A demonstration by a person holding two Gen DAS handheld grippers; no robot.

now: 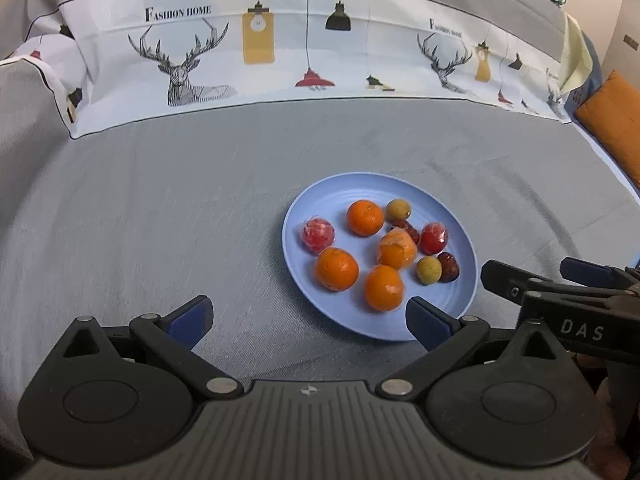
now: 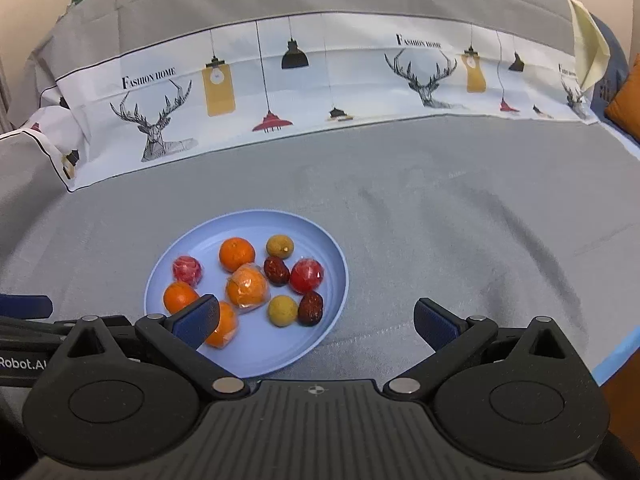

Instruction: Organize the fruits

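Fruits: oranges (image 1: 337, 269), red wrapped fruits (image 1: 317, 234), longans (image 1: 429, 270) and dates (image 1: 449, 267) lie together on the blue plate (image 1: 320, 200).
Plate: rests on grey cloth (image 1: 160, 220).
Left gripper (image 1: 309, 318): jaws wide, empty.
Right gripper (image 2: 316, 320): jaws wide, empty.

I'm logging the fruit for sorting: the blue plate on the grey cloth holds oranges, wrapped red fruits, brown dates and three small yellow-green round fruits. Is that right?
Not quite: there are two small yellow-green round fruits, not three. The right wrist view shows both clearly. The blue plate on the grey cloth does hold oranges, wrapped red fruits and brown dates.
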